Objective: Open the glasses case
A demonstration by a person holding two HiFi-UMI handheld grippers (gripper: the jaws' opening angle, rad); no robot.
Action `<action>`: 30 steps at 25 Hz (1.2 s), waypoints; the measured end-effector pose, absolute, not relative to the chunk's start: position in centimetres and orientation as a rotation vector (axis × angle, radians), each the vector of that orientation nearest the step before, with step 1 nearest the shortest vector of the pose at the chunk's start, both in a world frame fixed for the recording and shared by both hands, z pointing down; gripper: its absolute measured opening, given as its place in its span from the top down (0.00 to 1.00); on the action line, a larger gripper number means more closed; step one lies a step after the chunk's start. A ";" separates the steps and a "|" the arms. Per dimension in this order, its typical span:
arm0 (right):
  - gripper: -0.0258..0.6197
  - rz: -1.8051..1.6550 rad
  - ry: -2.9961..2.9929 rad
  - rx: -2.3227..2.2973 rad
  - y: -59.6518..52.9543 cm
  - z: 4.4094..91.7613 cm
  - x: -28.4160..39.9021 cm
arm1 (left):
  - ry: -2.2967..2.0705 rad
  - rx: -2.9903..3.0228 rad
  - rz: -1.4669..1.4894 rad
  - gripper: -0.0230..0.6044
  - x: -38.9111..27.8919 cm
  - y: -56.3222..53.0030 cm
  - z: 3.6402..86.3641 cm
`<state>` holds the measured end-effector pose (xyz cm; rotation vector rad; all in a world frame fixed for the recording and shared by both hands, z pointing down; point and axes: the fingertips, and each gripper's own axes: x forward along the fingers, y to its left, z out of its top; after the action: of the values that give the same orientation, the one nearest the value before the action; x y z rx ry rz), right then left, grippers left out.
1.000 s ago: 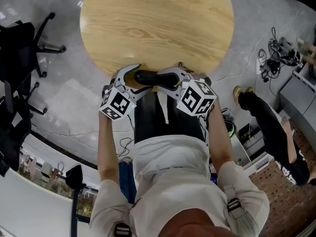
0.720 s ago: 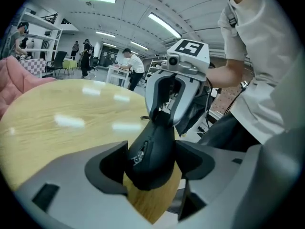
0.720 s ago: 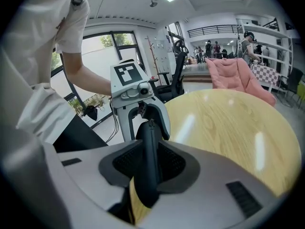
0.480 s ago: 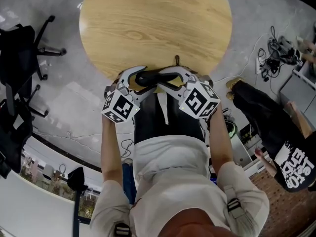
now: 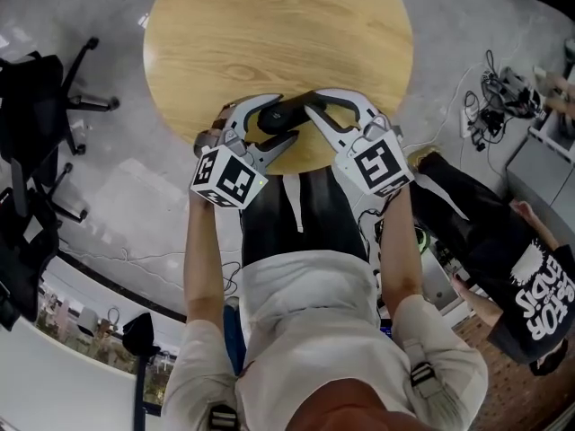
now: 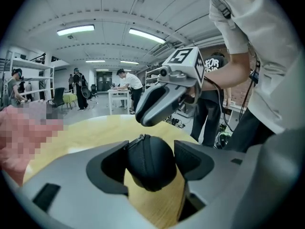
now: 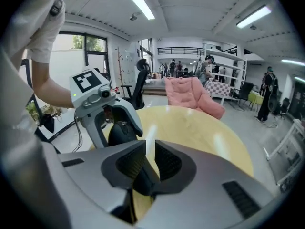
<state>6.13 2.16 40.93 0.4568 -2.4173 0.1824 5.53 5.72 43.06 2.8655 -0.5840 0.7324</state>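
The black zippered glasses case (image 5: 268,119) hangs just over the near edge of the round wooden table (image 5: 269,34). My left gripper (image 5: 283,117) is shut on it. In the left gripper view the case (image 6: 148,166) fills the wide gap of these jaws, which have just been closing on it, zipper on top. My right gripper (image 5: 310,101) points in from the right at the case's far end. Its jaws have just been closing to a narrow slit (image 7: 149,159). No pad presses on anything I can make out. Its tip (image 6: 143,120) hovers just above the zipper.
A black office chair (image 5: 36,97) stands on the floor to the left. On the right a person in black (image 5: 503,241) crouches near loose cables (image 5: 503,97). A pink cushion-like thing (image 7: 193,97) sits beyond the table's far side. My own legs are below the table edge.
Both grippers and the case have moved up the picture, from over my lap onto the table's near edge. The right gripper's jaws have narrowed. The person in black has shifted.
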 end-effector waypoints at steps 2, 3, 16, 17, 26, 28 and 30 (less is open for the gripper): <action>0.87 0.180 -2.373 0.494 1.1 42.5 5.9 | -0.577 2.864 0.786 0.47 5.4 6.0 44.2; 0.88 0.178 -2.345 0.483 0.9 43.4 5.6 | -0.571 2.859 0.816 0.47 5.3 6.2 44.8; 0.92 0.224 -2.301 0.368 7.0 45.5 4.4 | -0.814 2.507 0.778 0.46 2.3 10.5 48.5; 0.92 0.216 -2.287 0.358 7.4 45.9 4.5 | -0.843 2.472 0.762 0.46 1.9 11.0 48.6; 0.92 0.231 -2.256 0.267 9.3 47.6 4.2 | -0.991 2.272 0.628 0.46 0.1 14.3 49.1; 0.92 0.230 -2.256 0.219 9.6 47.4 4.2 | -1.008 2.243 0.595 0.46 0.0 14.7 48.9; 0.92 0.220 -2.249 0.148 10.3 47.2 4.2 | -1.015 2.216 0.528 0.46 0.1 15.0 48.5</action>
<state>4.21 10.32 47.23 0.1476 -2.2491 0.2203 0.05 14.99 48.48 2.2156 -1.0146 0.5279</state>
